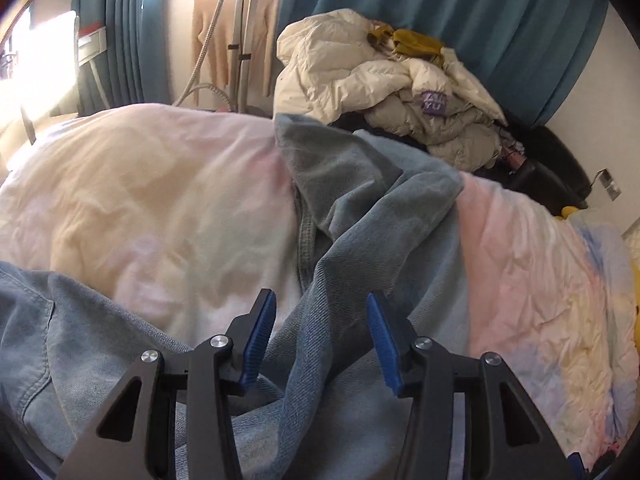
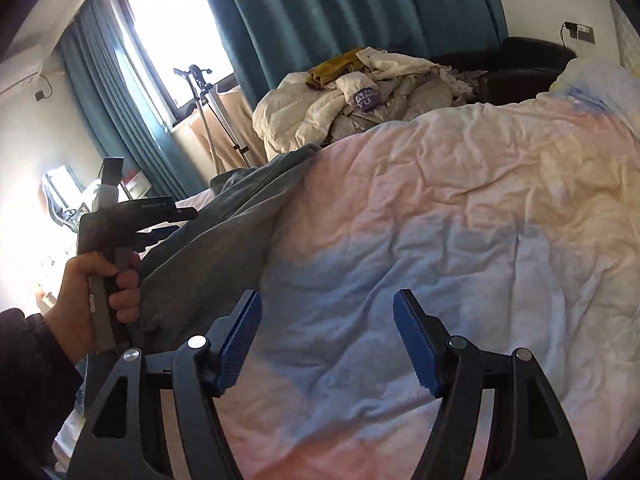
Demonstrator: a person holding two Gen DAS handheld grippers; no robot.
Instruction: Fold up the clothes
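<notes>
A pair of light blue jeans [image 1: 352,216] lies rumpled on the pastel duvet [image 1: 152,184], running from the near left up to the far middle. My left gripper [image 1: 322,304] is open, its blue pads either side of a raised denim fold without pinching it. In the right wrist view the jeans [image 2: 224,232] lie at the left of the duvet [image 2: 460,208]. My right gripper [image 2: 328,300] is open and empty above bare duvet, right of the jeans. The left gripper's body [image 2: 116,224], held in a hand, shows at the left; its fingers are hidden.
A heap of cream and grey puffer jackets [image 1: 384,80] with a mustard garment sits beyond the bed on a black sofa [image 2: 520,68]. Teal curtains [image 1: 460,20], a garment steamer stand [image 2: 208,112] and a bright window [image 2: 176,20] are behind. A yellow item [image 1: 570,211] lies at the bed's right.
</notes>
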